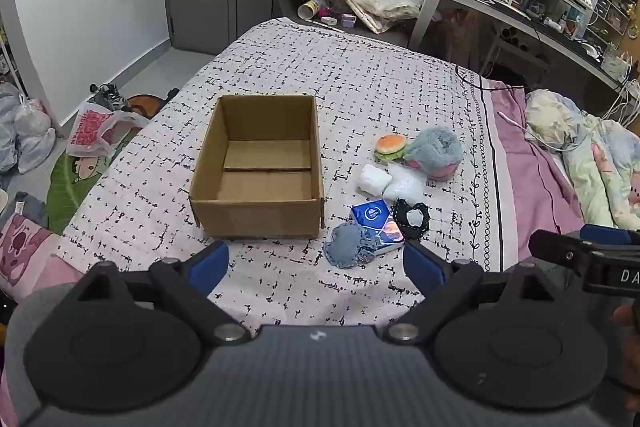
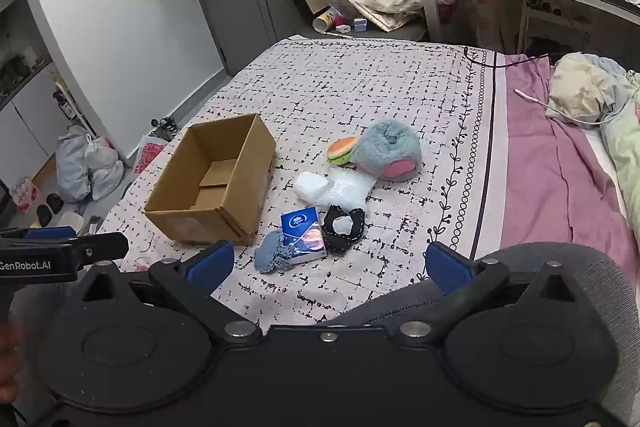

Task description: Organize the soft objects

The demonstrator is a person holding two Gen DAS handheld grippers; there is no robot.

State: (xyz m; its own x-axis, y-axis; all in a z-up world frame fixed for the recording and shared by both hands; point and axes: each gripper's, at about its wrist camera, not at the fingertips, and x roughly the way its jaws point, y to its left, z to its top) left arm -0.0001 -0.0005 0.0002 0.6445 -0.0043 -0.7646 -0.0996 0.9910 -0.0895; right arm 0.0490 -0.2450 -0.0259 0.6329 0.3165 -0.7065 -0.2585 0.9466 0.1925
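Left wrist view: brown open cardboard box (image 1: 256, 167) on bed, empty. Soft items piled just right of it: fluffy blue-pink plush (image 1: 434, 151), burger toy (image 1: 390, 147), blue knitted piece (image 1: 350, 249). Left gripper (image 1: 316, 263), right gripper (image 2: 330, 267) both spread, holding nothing. Nothing sorted yet.

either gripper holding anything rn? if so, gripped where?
Nothing held. The left gripper and right gripper both have jaws wide open over the bedspread. The soft items and cardboard box lie untouched ahead of them.
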